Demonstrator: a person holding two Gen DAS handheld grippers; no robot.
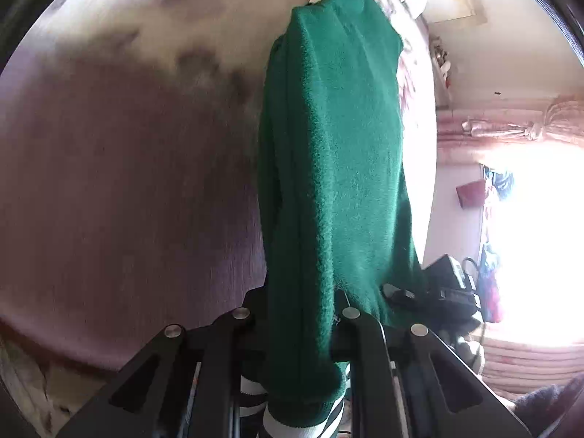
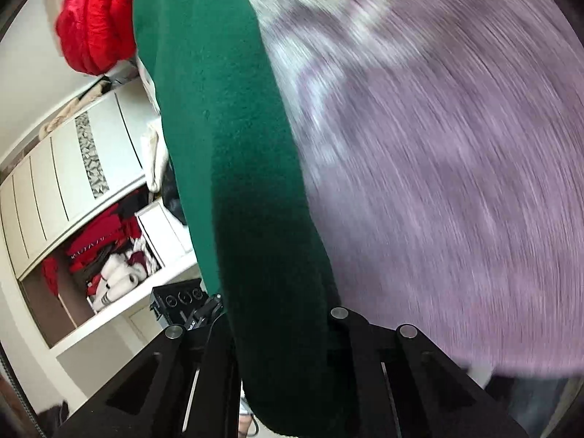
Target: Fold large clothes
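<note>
1. Green sweater [image 1: 335, 168]: hangs above the purple bedspread [image 1: 120, 197].
2. Left gripper [image 1: 299, 314], right gripper [image 2: 281, 328]: each clamped on sweater fabric.
3. Advice: keep both grips level, lower evenly.

The sweater [image 1: 335, 153] is dark green fleecy knit with a black-and-white striped hem band at its near end. It hangs bunched into a long column of lengthwise folds. In the right wrist view it [image 2: 233, 168] runs as 1 thick band from the top edge to the bottom.
</note>
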